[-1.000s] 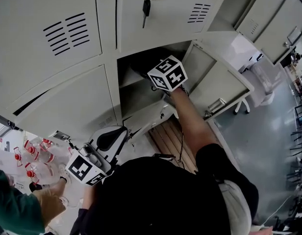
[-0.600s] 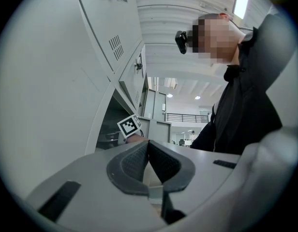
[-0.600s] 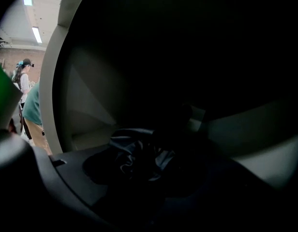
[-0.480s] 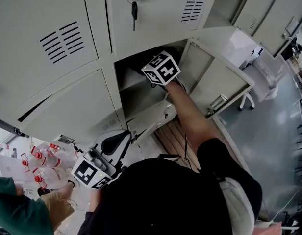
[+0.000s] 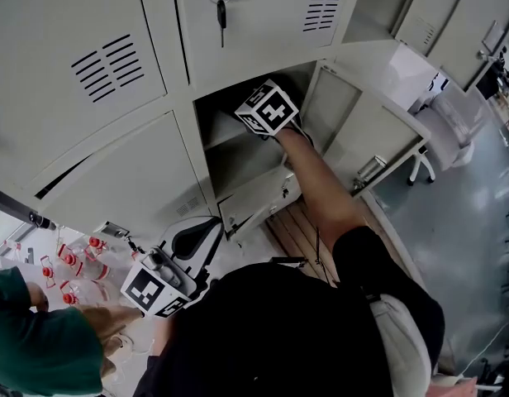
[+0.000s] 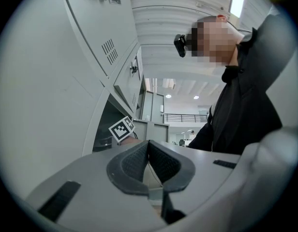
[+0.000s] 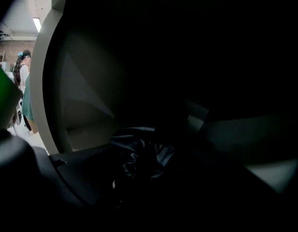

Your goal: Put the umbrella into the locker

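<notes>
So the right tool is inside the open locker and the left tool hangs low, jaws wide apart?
No: the left tool hangs low with jaws together, per the left gripper view. The right tool is inside the open locker.

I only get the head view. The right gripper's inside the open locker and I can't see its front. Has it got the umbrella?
Observer: Yes, the right gripper view shows the umbrella, dark crumpled fabric, bunched between the right gripper's jaws.
Operator: Is it properly inside?
Observer: Yes, the locker's pale inner wall stands beside it.
Operator: And the left gripper?
Observer: Its jaws are shut together, with nothing between them.
</notes>
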